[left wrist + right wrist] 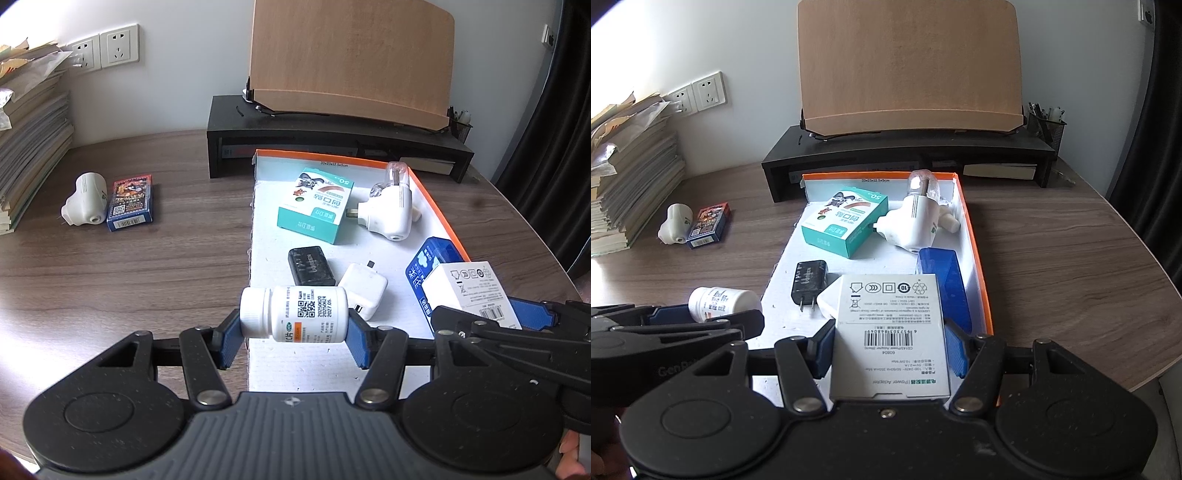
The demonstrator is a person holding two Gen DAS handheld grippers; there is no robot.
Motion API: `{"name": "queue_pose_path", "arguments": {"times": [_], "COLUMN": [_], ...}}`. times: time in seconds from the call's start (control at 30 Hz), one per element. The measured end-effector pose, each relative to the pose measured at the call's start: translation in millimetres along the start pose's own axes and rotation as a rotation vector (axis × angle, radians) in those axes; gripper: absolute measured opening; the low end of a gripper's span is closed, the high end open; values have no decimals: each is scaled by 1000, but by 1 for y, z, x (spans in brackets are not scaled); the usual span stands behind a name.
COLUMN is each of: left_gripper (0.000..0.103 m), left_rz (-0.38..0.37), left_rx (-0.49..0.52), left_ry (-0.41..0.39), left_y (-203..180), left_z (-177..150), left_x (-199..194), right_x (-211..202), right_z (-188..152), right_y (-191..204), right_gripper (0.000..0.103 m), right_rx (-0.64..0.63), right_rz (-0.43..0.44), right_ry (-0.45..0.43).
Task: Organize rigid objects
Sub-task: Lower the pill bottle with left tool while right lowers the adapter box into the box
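Both wrist cameras look steeply down, close; both share the tray (439, 199).

We see the tray (975, 236) on the desk (1052, 258), before the riser (908, 155). In it: carton (846, 225) left of plug (912, 225), charger (809, 282) nearer. Card deck (709, 223) and second plug (675, 223) sit left (outside the tray).

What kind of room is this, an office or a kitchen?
Most likely an office or study desk: a stack of papers beside wall sockets, a black monitor riser and a mesh pen holder on a wooden table.
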State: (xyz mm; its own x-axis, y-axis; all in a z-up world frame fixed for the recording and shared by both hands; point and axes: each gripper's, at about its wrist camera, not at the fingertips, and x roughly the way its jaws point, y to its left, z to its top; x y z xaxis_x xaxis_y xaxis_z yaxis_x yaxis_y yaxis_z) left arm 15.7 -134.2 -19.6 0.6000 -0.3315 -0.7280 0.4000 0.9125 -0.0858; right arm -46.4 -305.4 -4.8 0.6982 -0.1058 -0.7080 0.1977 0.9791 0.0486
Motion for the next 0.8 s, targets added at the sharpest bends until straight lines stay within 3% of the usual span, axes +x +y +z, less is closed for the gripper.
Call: {"name": "queue_pose_path", "arguments": {"times": [0.8], "left_gripper": [58], "left_rz": [-1], "left_rx": [-7], "left_ry": [1], "left_y": [1], "left_z": [0], "left_x": [4], "right_x": [5], "right_z": [-1], "right_y": [0], "right_gripper": [71], "right_rx": [16], "right_rz": [2], "right_ry": [9]}}
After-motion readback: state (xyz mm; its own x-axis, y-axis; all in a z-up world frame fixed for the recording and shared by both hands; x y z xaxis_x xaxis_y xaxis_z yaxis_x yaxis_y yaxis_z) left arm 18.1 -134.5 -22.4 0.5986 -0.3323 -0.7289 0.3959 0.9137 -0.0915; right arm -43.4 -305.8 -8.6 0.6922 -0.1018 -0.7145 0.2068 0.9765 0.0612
